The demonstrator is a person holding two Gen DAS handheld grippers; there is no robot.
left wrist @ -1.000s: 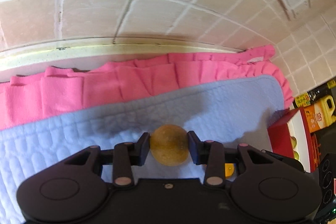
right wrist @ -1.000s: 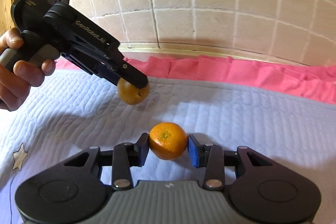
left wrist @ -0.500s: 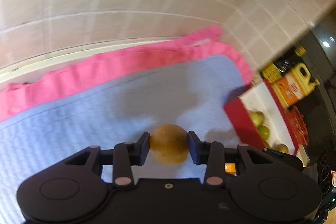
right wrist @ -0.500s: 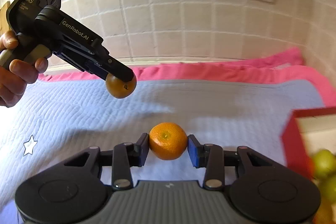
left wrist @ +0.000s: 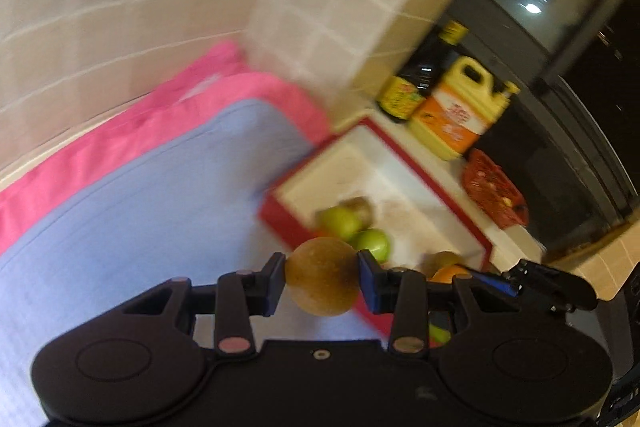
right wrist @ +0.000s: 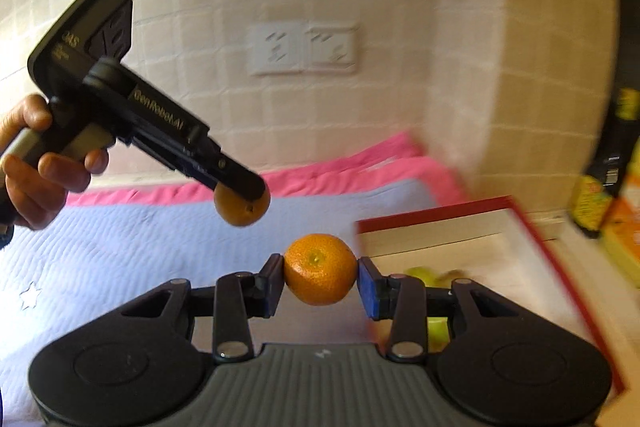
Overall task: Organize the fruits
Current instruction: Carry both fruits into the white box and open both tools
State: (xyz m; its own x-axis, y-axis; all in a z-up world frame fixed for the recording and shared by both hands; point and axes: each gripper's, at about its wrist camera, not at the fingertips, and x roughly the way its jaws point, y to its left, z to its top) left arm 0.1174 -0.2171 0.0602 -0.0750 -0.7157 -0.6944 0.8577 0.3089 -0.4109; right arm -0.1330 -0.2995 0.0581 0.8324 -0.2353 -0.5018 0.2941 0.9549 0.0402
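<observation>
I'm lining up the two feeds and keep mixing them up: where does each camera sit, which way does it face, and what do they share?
Left wrist: on the left gripper, looking down along its fingers past the brown fruit to the red-rimmed box.
Right wrist: on the right gripper, facing the tiled wall over the orange; the left hand shows.
Shared: box, brown fruit, quilted mat, wall sockets.

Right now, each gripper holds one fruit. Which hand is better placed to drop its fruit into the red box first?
Probably the right. The right gripper holds the orange beside the red box. In that view the left gripper, gripping the brown fruit, is still over the blue mat, farther from the box.
</observation>
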